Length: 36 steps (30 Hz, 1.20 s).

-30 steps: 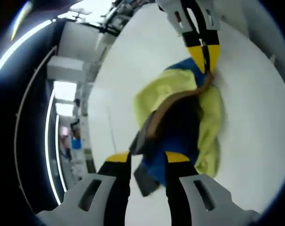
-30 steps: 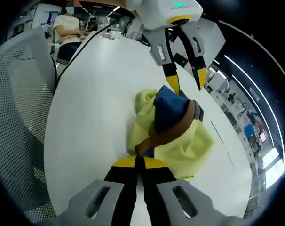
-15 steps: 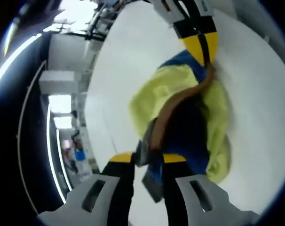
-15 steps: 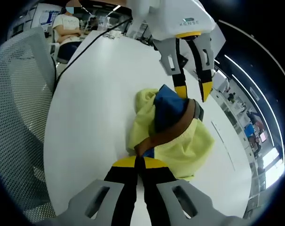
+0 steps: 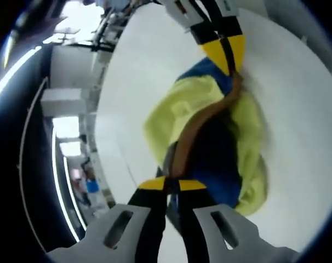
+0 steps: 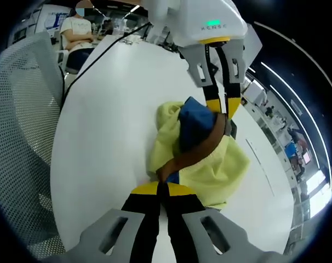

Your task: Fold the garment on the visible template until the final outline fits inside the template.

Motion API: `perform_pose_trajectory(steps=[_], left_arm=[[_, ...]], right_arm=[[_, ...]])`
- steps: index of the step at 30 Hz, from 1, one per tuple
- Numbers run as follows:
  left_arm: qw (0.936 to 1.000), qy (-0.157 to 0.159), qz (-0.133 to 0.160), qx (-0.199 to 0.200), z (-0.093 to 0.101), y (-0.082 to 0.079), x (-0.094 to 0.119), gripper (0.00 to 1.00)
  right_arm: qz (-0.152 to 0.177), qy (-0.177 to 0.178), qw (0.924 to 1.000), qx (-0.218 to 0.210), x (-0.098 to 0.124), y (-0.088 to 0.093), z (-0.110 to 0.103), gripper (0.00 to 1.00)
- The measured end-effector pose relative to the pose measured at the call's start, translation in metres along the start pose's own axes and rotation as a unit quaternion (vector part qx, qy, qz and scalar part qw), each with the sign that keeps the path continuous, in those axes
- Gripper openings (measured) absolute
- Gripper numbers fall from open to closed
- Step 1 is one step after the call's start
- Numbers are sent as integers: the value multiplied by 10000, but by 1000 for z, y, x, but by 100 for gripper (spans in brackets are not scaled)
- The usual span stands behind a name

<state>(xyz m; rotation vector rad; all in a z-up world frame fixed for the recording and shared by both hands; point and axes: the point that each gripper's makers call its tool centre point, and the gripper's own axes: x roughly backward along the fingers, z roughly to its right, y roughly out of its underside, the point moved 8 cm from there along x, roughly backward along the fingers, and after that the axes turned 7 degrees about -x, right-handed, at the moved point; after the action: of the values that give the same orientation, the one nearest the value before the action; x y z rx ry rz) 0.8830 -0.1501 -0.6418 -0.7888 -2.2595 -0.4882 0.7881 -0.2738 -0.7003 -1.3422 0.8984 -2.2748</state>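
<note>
- The garment (image 6: 196,150) is a soft, crumpled heap of cloth in the middle of a white table (image 6: 106,120). It is pale yellow and deep blue.
- The yellow part looks thin and wrinkly. The blue part (image 6: 194,123) sits on top of the heap, toward 12 o'clock in the right gripper view.
- A brown band (image 6: 196,150) runs across the heap like a strap, from 6 o'clock up toward 1 o'clock in the right gripper view. It looks smooth and a bit thicker than the yellow cloth.
- In the left gripper view the garment (image 5: 210,142) lies in the middle too, and the brown band (image 5: 196,129) curves from 6 o'clock up to 12 o'clock.
- The right gripper (image 6: 161,189) has its black and yellow jaws pressed together on the near end of the brown band.
- The left gripper (image 5: 172,185) has its jaws pinched together on the other end of the band, with a bit of grey and blue cloth there.
- Each gripper is seen in the other one's view at about 12 o'clock, with its yellow tips touching the cloth.
- The table is smooth, plain and white, with a rounded edge.
- A grey mesh chair (image 6: 21,131) stands at 9 o'clock in the right gripper view.
- A person (image 6: 78,33) in a white top sits at about 11 o'clock, far behind the table.
- A black cable (image 6: 108,44) lies on the table near 11 o'clock.
- Long bright lights (image 5: 59,164) shine at 9 o'clock in the left gripper view.
</note>
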Motion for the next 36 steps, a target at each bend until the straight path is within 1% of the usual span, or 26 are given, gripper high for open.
perform_pose_trajectory(steps=[5,10,14,19,20,25,27,32,36], left_arm=[[10000,15,-37,80,2,2,1,1],[9996,-1,-54,278,3,3,5,0],[9979,-31,-49,644,3,5,11,0],[9956,-77,6,930,2,6,19,0],[9941,-91,22,1083,2,6,21,0],[9904,-174,88,1368,1,8,28,0],[9875,-226,139,1553,0,8,32,0],[9834,-330,192,1775,-1,12,37,0],[9769,-421,253,2082,-5,14,43,0]], right_arm=[[14,8,10000,-83,1,1,2,4],[58,55,9996,-263,3,1,5,4],[169,149,9986,-489,5,1,10,3],[334,229,9953,-884,9,1,16,3],[355,231,9948,-928,10,1,17,3],[531,395,9918,-1097,16,-3,22,3],[616,480,9903,-1145,20,-5,25,3],[876,709,9848,-1324,31,-11,35,3],[1007,757,9805,-1505,38,-14,43,3]])
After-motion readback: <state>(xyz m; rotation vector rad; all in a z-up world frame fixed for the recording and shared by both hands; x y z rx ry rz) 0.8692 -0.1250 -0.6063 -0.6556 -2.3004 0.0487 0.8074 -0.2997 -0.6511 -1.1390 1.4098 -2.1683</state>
